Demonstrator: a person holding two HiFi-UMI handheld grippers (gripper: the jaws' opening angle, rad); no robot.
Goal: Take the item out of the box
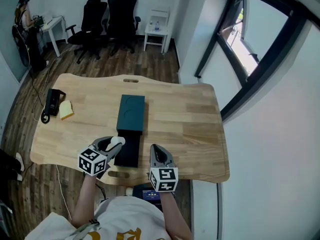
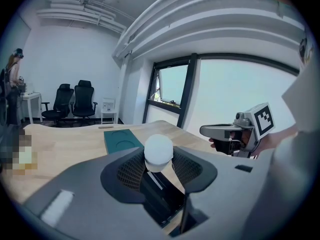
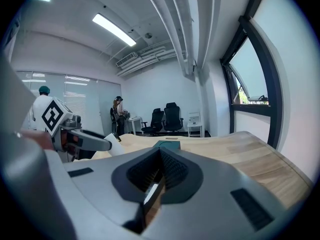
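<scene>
left gripper (image 1: pixel 114 145) is pinching the white round item (image 2: pixel 158 150) between its pads, right over the near end of the dark open box (image 1: pixel 128 153). i'd call this the lift-out step, nearly done. next move, as i judge it: raise a touch more, carry it clear, set it on bare table (image 1: pixel 190 119) without squeezing harder. right gripper (image 3: pixel 160 168) is pressed together, empty, hovering at 3 o'clock just beside the box, so i'd go round it. teal lid (image 1: pixel 131 113) sits at 12 o'clock, touching the box. black device (image 1: pixel 52 102) and yellow block (image 1: pixel 66 110) at 10 o'clock, well apart.
</scene>
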